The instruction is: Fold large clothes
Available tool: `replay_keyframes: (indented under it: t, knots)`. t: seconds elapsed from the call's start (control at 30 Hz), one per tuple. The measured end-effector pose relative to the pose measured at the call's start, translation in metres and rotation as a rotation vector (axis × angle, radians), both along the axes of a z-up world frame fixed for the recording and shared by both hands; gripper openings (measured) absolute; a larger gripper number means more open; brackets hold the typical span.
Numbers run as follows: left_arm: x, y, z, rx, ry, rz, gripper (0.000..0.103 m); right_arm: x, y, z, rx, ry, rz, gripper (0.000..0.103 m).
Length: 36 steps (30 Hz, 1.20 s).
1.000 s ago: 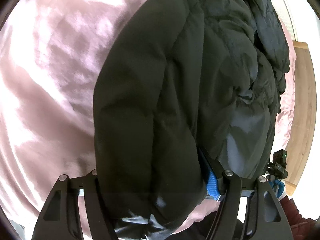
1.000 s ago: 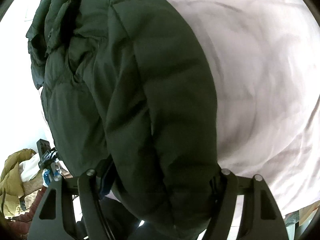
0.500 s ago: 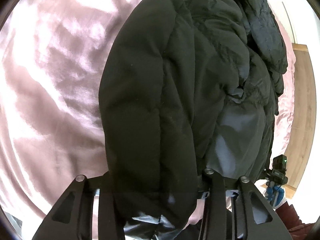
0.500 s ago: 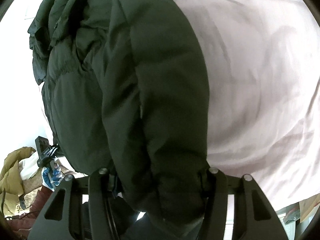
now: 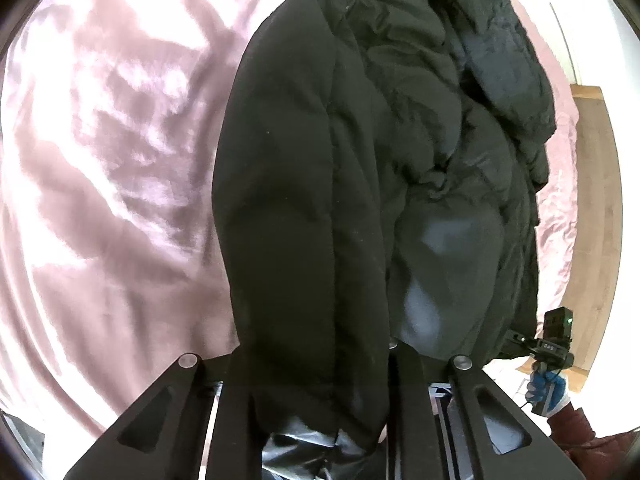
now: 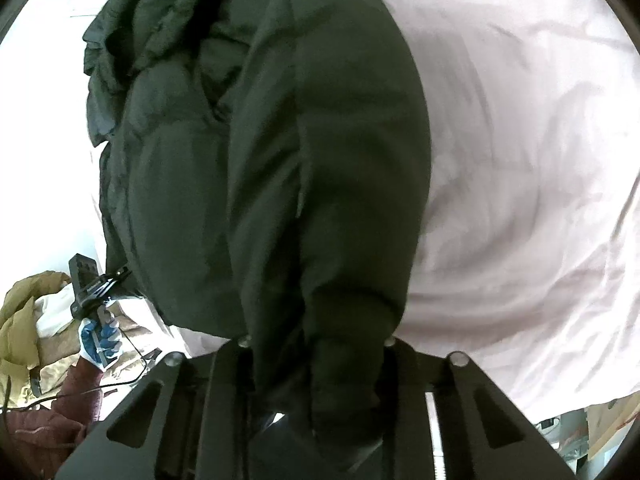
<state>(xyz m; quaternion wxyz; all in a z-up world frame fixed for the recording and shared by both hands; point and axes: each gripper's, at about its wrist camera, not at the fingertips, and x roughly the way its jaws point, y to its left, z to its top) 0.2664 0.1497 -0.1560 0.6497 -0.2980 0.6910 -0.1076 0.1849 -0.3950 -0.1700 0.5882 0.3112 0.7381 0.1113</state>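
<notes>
Left gripper (image 5: 310,396): jaws just closing, clamped on a sleeve of the dark puffy jacket (image 5: 360,160). Jacket body sprawled far beyond across the pink bed sheet (image 5: 100,180). Right gripper (image 6: 316,376): jaws just closing too, pinched on the other sleeve, sheet at right.

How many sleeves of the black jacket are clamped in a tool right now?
2. One sleeve sits pinched in the left tool; the other sleeve sits pinched in the right tool. Both tools have just been closing on them.
</notes>
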Motion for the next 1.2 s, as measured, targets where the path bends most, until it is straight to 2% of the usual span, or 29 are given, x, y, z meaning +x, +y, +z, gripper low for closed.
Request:
replay_keyframes:
  t: [0.1, 0.4, 0.63, 0.73, 0.93, 1.03, 1.2]
  knots:
    - [0.003, 0.002, 0.011, -0.038, -0.024, 0.026, 0.016, 0.004, 0.007, 0.008, 0.003, -0.025, -0.021, 0.020]
    - [0.022, 0.004, 0.050, -0.115, -0.119, 0.068, 0.015, 0.029, -0.017, 0.033, -0.012, -0.137, -0.090, 0.018]
    - [0.053, 0.015, 0.093, -0.212, -0.237, 0.147, 0.015, 0.069, -0.027, 0.070, 0.014, -0.277, -0.160, 0.018]
    - [0.076, 0.017, 0.117, -0.260, -0.290, 0.176, 0.015, 0.091, -0.033, 0.087, 0.028, -0.331, -0.177, 0.018]
    - [0.129, 0.019, 0.159, -0.296, -0.396, 0.202, 0.015, 0.148, -0.040, 0.122, 0.049, -0.449, -0.209, 0.018]
    - [0.162, 0.021, 0.174, -0.293, -0.440, 0.213, 0.015, 0.172, -0.048, 0.136, 0.067, -0.495, -0.239, 0.018]
    - [0.221, 0.026, 0.184, -0.278, -0.471, 0.259, 0.015, 0.218, -0.073, 0.151, 0.118, -0.555, -0.349, 0.018]
